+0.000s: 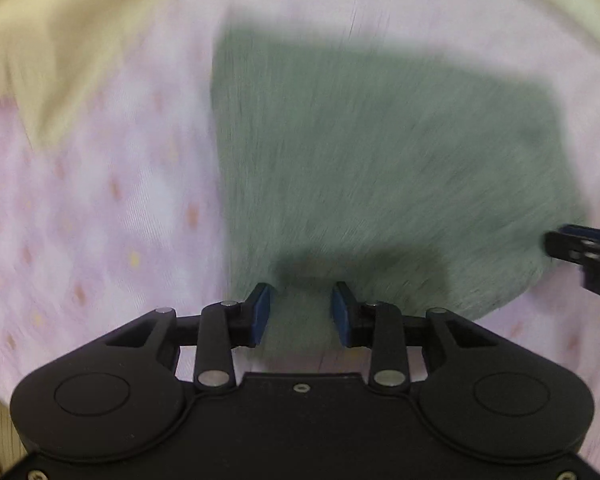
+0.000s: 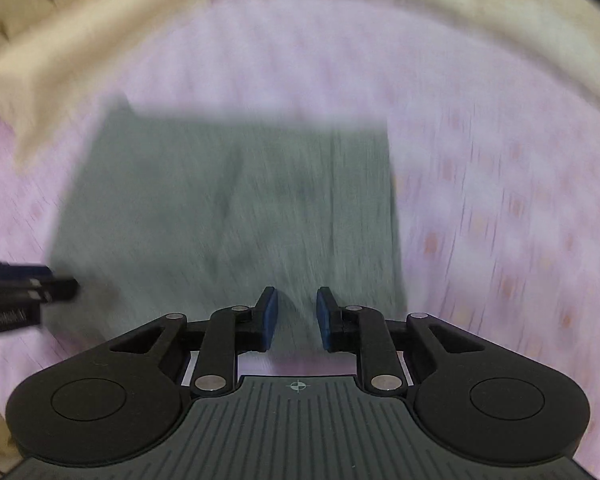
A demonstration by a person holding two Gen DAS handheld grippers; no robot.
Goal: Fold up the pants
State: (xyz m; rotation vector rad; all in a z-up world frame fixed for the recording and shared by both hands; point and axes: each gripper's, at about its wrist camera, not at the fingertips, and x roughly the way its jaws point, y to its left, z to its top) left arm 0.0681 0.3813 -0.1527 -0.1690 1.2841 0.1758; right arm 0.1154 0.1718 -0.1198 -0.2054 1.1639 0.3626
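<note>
The grey-green pants [image 1: 380, 152] lie folded into a flat, roughly rectangular pad on a pink patterned bedsheet [image 1: 100, 220]. My left gripper [image 1: 302, 308] points down over the pad's near left corner. Its blue pads stand apart, with only flat cloth showing in the gap. The right gripper's fingers [image 1: 572, 246] reach in at the pad's right edge. In the right wrist view the pants [image 2: 240, 200] fill the middle. There my right gripper [image 2: 297, 312] hovers over their near edge with a narrow gap between its pads. The left gripper [image 2: 32, 280] shows at the left edge. Both views are motion-blurred.
A cream blanket or cushion [image 1: 60, 40] lies at the far left of the bed. Cream tufted upholstery [image 2: 60, 40] and more cream bedding [image 2: 520, 20] border the sheet at the back. Pink sheet [image 2: 500, 200] spreads to the right of the pants.
</note>
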